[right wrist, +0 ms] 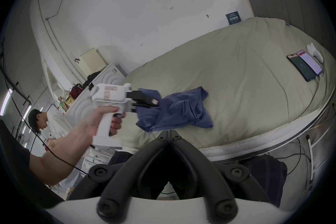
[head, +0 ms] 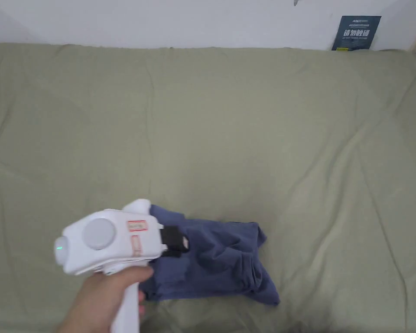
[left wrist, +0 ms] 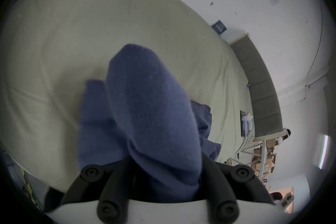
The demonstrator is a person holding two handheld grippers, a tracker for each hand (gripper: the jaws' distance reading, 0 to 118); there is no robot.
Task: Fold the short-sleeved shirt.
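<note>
While the shirt lies crumpled, notes as follows.

Shirt: blue shirt point(head: 222, 264) bunched in a loose heap on the near part of the bed point(head: 246, 130), a little left of the middle, not yet spread flat.

Left tongs: left gripper point(head: 179, 245) sits over the heap's left edge; in the left gripper view the cloth point(left wrist: 151, 109) rises in a fold from between the jaws, so they look closed on it and nearly together. The exact edge or seam held cannot be told.

Right tongs: right gripper point(right wrist: 168, 134) jaws closed tip to tip, holding nothing, near the bed's near edge and apart from the shirt point(right wrist: 180, 111).

Handling: judged light, soft and limp; will sag and drag its own folds when lifted, not slippery, not fragile. Best hold is probably a hem corner or shoulder seam, one per gripper, so the cloth hangs open.

Left hand pose: hand point(head: 103, 299) wraps the pistol grip from below, the body level and pointing right toward the shirt, forearm reaching in from the near left.

Right hand pose: held back, low, aimed across the bed.
</note>
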